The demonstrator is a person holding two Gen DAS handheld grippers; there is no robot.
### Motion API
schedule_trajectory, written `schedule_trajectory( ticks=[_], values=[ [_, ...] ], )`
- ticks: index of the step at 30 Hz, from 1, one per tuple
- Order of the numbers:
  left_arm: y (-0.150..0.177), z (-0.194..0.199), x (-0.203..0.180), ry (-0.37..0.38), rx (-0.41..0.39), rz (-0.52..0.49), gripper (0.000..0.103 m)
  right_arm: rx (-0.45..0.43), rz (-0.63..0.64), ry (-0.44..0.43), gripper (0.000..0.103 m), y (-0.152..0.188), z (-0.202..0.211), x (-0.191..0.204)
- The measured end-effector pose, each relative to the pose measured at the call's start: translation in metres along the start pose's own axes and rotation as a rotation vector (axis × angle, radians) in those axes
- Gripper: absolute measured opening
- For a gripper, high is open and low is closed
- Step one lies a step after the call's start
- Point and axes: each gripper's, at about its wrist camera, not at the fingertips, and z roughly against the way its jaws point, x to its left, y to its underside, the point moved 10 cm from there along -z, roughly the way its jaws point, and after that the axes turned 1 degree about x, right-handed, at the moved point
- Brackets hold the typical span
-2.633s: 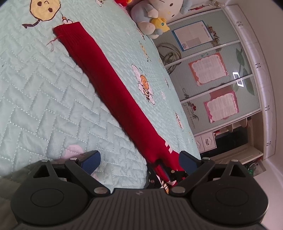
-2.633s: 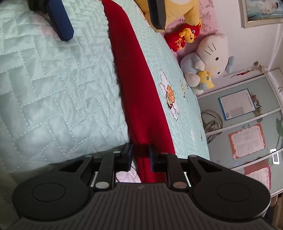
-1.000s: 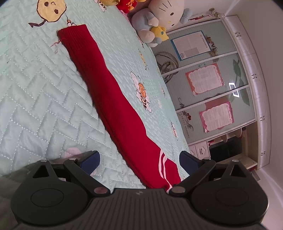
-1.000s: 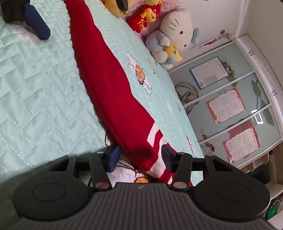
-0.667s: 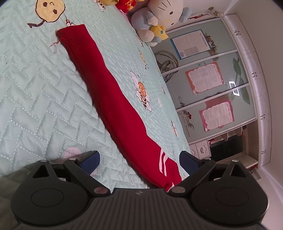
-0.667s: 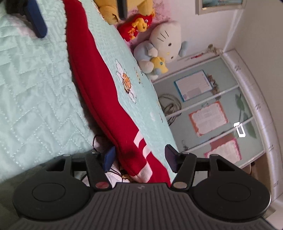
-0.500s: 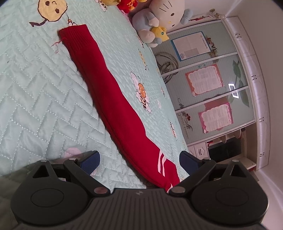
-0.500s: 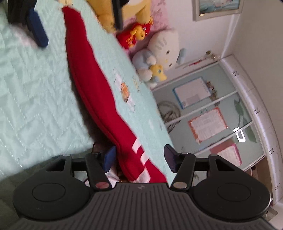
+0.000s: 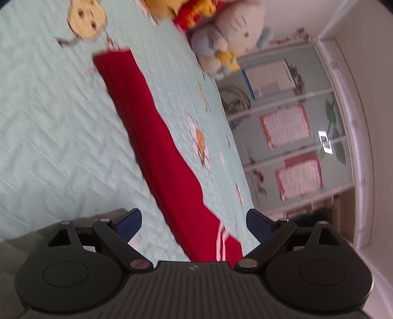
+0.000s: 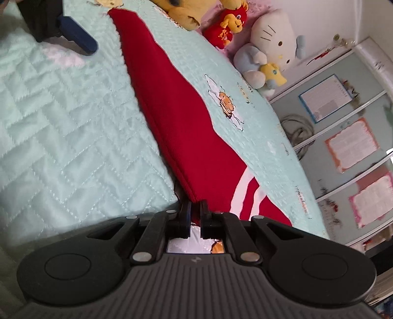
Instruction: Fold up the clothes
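A long red knitted garment (image 9: 157, 152) with white stripes near its near end lies folded into a narrow strip on the mint quilted bed (image 9: 49, 147). It also shows in the right wrist view (image 10: 176, 117). My left gripper (image 9: 194, 223) is open and empty, its jaws either side of the striped end. My right gripper (image 10: 195, 208) is shut on the garment's near edge beside the white stripes. One blue fingertip (image 10: 81, 41) of the left gripper shows at the top left of the right wrist view.
Plush toys sit at the head of the bed: a white cat with a blue toy (image 10: 270, 49), a red toy (image 10: 226, 27) and a yellow one (image 10: 181, 9). A wardrobe with papers on its doors (image 9: 289, 137) stands beyond the bed's right edge.
My right gripper, open around the striped end half a second ago, has closed on the garment's edge. The left gripper view shifted and blurred; its jaws stay open.
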Motion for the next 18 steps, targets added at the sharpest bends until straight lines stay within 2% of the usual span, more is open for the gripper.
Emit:
schedule_trajectory(
  ticks=[3, 4, 5, 8, 9, 13, 15, 18],
  values=[
    [-0.017, 0.017, -0.001, -0.011, -0.095, -0.001, 0.094, -0.003, -0.067, -0.089, 0.01, -0.008, 0.014, -0.001],
    [-0.023, 0.024, -0.001, -0.014, -0.132, 0.001, 0.094, -0.036, -0.101, -0.107, 0.012, -0.017, 0.022, 0.0],
    [-0.029, 0.032, -0.001, -0.02, -0.173, 0.001, 0.095, -0.069, -0.135, -0.124, 0.02, -0.026, 0.031, 0.002],
    [-0.047, 0.055, -0.001, -0.049, -0.29, 0.003, 0.095, -0.17, -0.1, -0.089, 0.052, -0.064, 0.04, 0.014],
    [-0.052, 0.062, -0.001, -0.06, -0.318, 0.01, 0.096, -0.199, -0.045, -0.078, 0.054, -0.077, 0.039, 0.025],
    [-0.068, 0.084, 0.004, -0.094, -0.404, 0.041, 0.096, -0.264, 0.159, -0.072, 0.051, -0.111, 0.019, 0.072],
    [-0.077, 0.095, 0.008, -0.11, -0.444, 0.052, 0.096, -0.285, 0.212, -0.071, 0.037, -0.123, 0.011, 0.087],
    [-0.088, 0.107, 0.01, -0.12, -0.495, 0.052, 0.096, -0.296, 0.252, -0.066, 0.027, -0.137, 0.002, 0.1]
  ],
)
